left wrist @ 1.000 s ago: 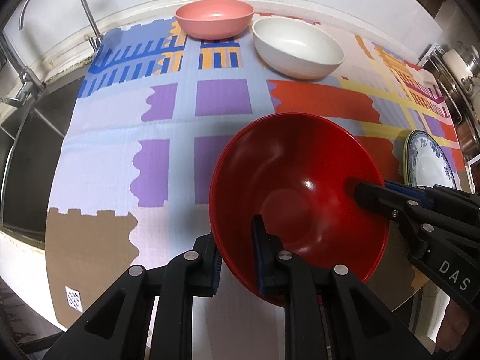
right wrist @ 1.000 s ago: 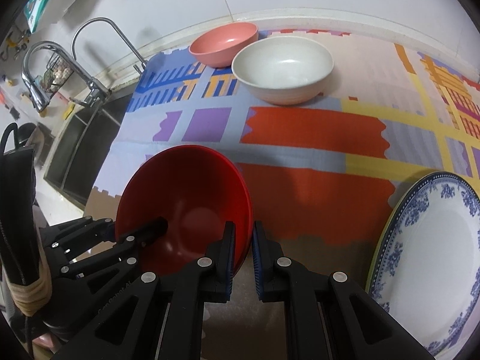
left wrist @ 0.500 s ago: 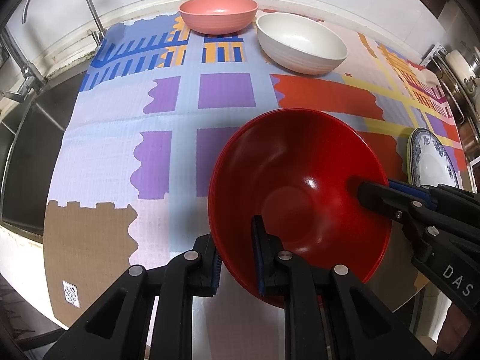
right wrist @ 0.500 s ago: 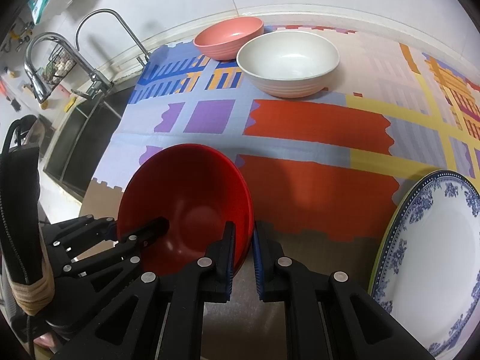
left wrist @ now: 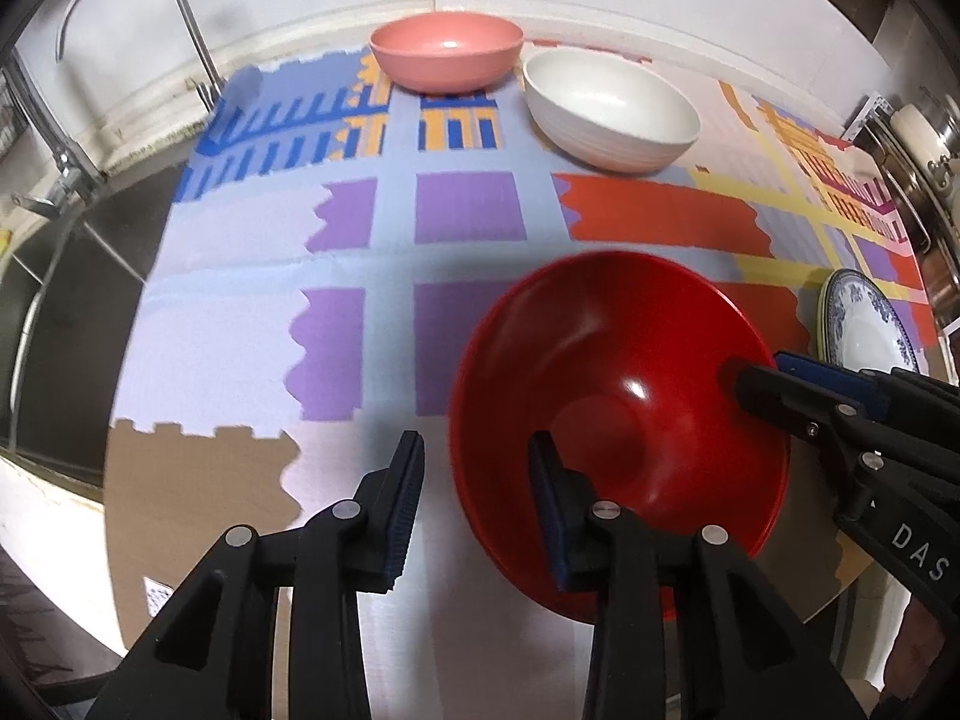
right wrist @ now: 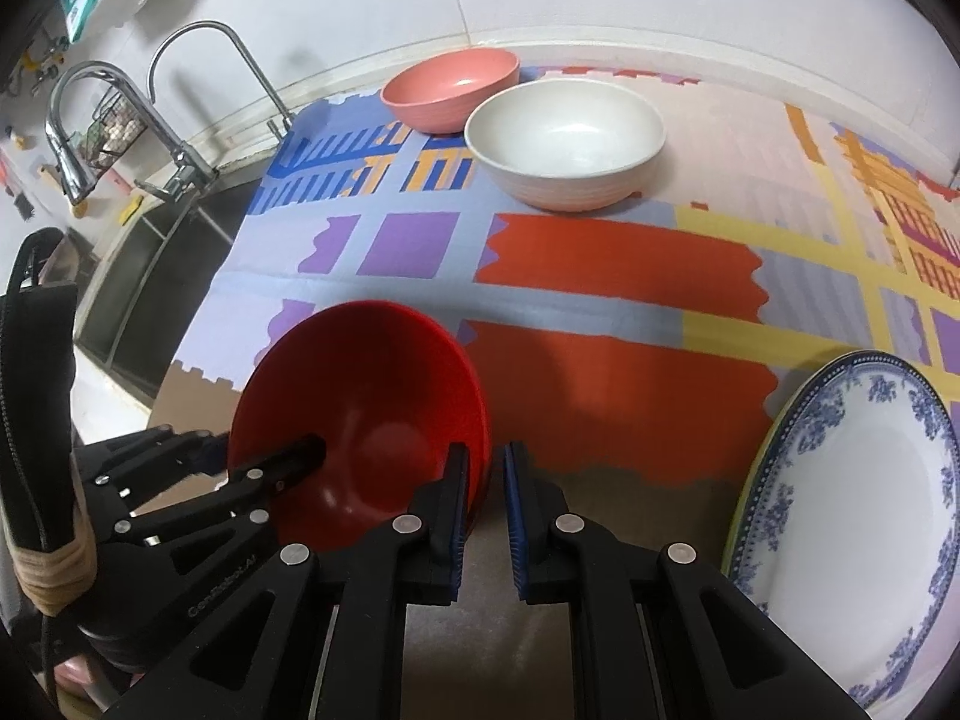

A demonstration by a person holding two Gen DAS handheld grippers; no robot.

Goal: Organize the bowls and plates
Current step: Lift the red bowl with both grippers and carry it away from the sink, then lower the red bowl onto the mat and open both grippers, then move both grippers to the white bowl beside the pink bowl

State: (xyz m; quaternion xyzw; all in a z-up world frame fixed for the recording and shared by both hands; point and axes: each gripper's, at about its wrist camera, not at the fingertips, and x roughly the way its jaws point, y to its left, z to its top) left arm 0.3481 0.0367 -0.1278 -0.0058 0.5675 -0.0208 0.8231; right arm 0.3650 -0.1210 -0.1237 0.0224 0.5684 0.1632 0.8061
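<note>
Two bowls [right wrist: 564,141] sit behind a nearer bowl [right wrist: 366,402], plate [right wrist: 852,516] right.

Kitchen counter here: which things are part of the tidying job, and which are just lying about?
Part of the job:
red bowl
pink bowl
white bowl
blue-patterned plate

Just there:
faucet
sink
colourful mat

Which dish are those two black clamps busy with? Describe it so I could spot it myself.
Start at the colourful patterned mat beside the sink and come to its near edge. There sits the red bowl, with both clamps at its rim. The pink bowl and white bowl stand far back; it alone is glossy deep red.
</note>
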